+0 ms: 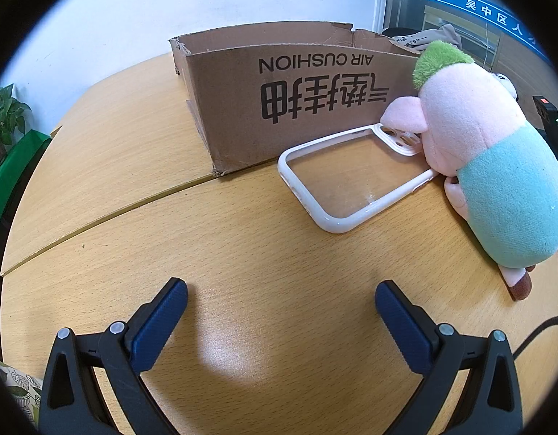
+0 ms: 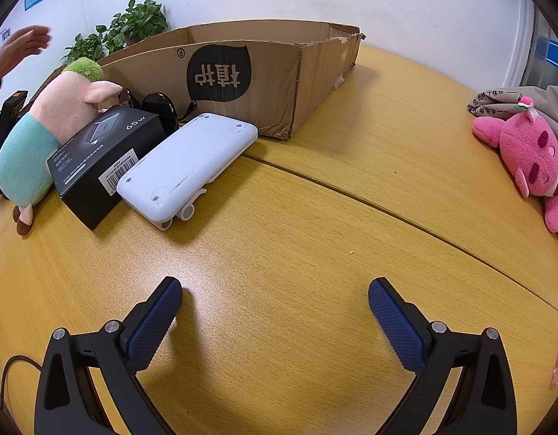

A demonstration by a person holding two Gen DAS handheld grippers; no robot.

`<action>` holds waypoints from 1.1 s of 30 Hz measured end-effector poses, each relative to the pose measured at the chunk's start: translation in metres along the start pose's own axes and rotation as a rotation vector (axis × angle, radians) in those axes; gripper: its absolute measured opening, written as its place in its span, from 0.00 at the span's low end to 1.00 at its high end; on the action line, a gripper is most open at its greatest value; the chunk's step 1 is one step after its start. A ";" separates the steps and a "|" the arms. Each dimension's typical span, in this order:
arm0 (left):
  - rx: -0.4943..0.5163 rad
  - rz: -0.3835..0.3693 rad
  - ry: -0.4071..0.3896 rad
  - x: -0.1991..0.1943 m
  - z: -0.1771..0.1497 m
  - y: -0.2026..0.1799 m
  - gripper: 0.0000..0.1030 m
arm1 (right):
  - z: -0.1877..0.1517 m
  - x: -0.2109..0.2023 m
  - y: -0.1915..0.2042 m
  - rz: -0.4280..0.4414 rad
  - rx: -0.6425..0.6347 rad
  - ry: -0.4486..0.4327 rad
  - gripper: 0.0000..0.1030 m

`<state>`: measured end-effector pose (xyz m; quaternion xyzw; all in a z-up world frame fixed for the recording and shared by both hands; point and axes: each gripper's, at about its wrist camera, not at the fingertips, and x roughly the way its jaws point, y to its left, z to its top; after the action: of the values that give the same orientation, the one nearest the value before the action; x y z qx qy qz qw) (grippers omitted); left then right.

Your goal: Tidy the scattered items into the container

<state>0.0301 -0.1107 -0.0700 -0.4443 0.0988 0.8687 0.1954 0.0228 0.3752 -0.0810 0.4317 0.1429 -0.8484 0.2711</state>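
"AIR CUSHION" on box (image 1: 279, 101); "65W" on black carton (image 2: 97, 159)

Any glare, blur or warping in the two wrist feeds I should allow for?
Left wrist: ceiling glare on the table between the open tongs; the phone case is sharp. Right wrist: fisheye bends the cardboard box; the hand is blurred.

You have: 1 cardboard box (image 2: 264, 83) | 2 plush toys: pig (image 2: 57, 123), pink bear (image 2: 529, 156) | 1 phone case (image 1: 351, 181) | 1 black box (image 2: 101, 159) | 1 white device (image 2: 188, 163) | 1 sunglasses (image 2: 159, 108)
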 end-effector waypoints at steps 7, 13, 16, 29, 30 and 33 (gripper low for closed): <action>0.000 0.000 0.000 0.000 0.000 0.000 1.00 | 0.000 0.000 0.000 0.000 0.000 0.000 1.00; 0.000 0.000 0.000 0.001 0.000 0.000 1.00 | 0.000 0.000 0.000 0.001 -0.001 0.000 1.00; 0.000 0.000 0.000 0.001 0.000 -0.001 1.00 | 0.000 0.000 0.000 0.001 -0.001 0.000 1.00; -0.002 0.001 0.000 0.002 0.000 -0.002 1.00 | -0.003 -0.004 0.007 -0.076 0.112 0.056 1.00; -0.004 0.002 -0.001 0.002 0.001 -0.002 1.00 | -0.004 -0.006 0.010 -0.104 0.148 0.078 1.00; -0.008 0.005 0.002 0.003 0.002 -0.003 1.00 | -0.015 -0.028 0.032 -0.224 0.187 0.037 1.00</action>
<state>0.0288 -0.1068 -0.0712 -0.4457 0.0963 0.8692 0.1914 0.0648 0.3663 -0.0672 0.4521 0.1155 -0.8747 0.1306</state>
